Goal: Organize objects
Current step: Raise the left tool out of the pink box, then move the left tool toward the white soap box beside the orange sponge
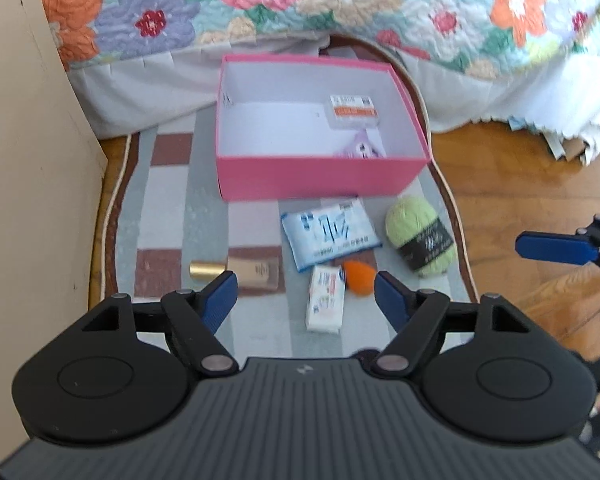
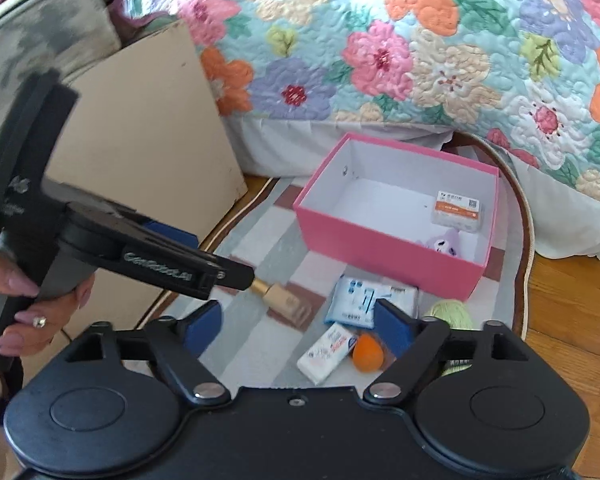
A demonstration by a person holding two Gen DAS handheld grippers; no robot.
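A pink box point(image 1: 320, 176) stands on the rug, holding a white packet with an orange label point(image 1: 354, 112) and a purple plush toy point(image 1: 362, 148). In front of it lie a blue-and-white pouch point(image 1: 330, 236), a green yarn ball point(image 1: 420, 236), an orange sponge point(image 1: 360, 276), a small white packet point(image 1: 326, 300) and a gold-capped bottle point(image 1: 236, 272). My left gripper point(image 1: 305, 280) hovers open above these, nothing between its fingers. My right gripper point(image 2: 297, 307) is open too, empty, above the sponge point(image 2: 366, 354) and the white packet point(image 2: 328, 352).
A bed with a floral quilt point(image 1: 340, 8) runs behind the box. A beige panel point(image 1: 28, 160) stands at the left. The patterned rug point(image 1: 172, 216) lies on a wooden floor point(image 1: 520, 184). A hand point(image 2: 20, 300) holds the left gripper's handle.
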